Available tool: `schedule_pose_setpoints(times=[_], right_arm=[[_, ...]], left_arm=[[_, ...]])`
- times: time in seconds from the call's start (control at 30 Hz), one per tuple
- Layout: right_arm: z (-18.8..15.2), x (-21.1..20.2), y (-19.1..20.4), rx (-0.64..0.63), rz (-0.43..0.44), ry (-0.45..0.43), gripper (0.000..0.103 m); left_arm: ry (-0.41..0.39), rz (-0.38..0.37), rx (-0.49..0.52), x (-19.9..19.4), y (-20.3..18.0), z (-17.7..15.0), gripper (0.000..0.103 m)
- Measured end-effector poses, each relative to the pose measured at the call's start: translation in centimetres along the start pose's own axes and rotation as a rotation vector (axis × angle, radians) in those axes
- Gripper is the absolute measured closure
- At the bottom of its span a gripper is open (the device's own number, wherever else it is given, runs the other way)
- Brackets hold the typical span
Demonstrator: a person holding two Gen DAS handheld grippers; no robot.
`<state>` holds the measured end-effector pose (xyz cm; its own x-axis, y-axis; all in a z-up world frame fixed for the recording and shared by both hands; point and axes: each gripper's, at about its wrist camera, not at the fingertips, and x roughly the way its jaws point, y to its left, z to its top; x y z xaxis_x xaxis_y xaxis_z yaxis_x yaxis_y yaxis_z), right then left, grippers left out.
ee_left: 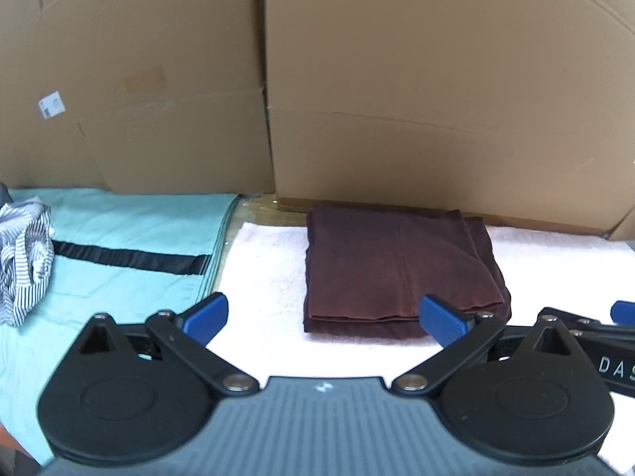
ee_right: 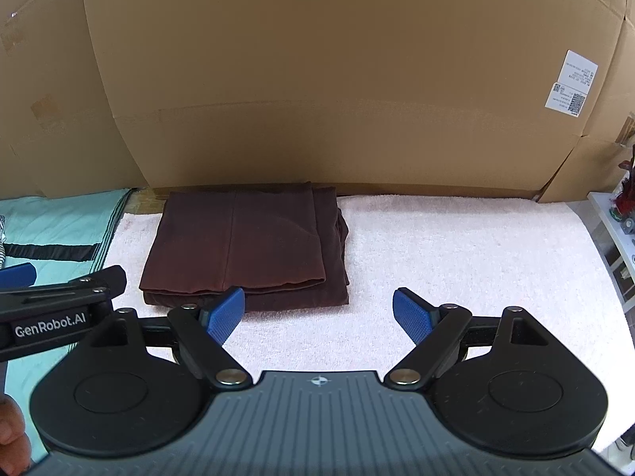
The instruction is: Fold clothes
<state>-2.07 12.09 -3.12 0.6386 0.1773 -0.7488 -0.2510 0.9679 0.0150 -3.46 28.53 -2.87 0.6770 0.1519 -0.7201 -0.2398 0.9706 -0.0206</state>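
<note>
A dark maroon garment (ee_left: 401,269) lies folded into a neat rectangle on a pale pink towel (ee_left: 262,273), close to the cardboard wall. My left gripper (ee_left: 325,317) is open just in front of its near edge, nothing between its blue pads (ee_left: 206,315). In the right wrist view the same folded garment (ee_right: 246,246) sits at the left of the towel (ee_right: 456,246). My right gripper (ee_right: 317,313) is open and empty, just right of the garment's near edge. A crumpled black-and-white striped garment (ee_left: 24,261) lies at far left on a mint green cloth (ee_left: 119,234).
Large cardboard boxes (ee_left: 436,79) wall off the back of the surface. The mint cloth has a black stripe (ee_left: 131,256) across it. The left gripper's body (ee_right: 55,309) shows at the left of the right wrist view. A white shelf with small items (ee_right: 619,222) stands at far right.
</note>
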Motion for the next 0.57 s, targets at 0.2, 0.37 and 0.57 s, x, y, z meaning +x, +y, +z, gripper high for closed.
schedule_pose_setpoints(times=[0.2, 0.37, 0.57], right_arm=[[0.2, 0.1, 0.4, -0.008, 0.003, -0.002, 0.018], [0.3, 0.3, 0.3, -0.007, 0.004, -0.001, 0.018], [0.4, 0.7, -0.1, 0.001, 0.003, 0.01, 0.018]], left_arm=[[-0.001, 0.007, 0.019, 0.2, 0.0, -0.1, 0.001], [0.008, 0.0, 0.026, 0.4, -0.4, -0.1, 0.001], [0.016, 0.014, 0.044, 0.9, -1.1, -0.2, 0.001]])
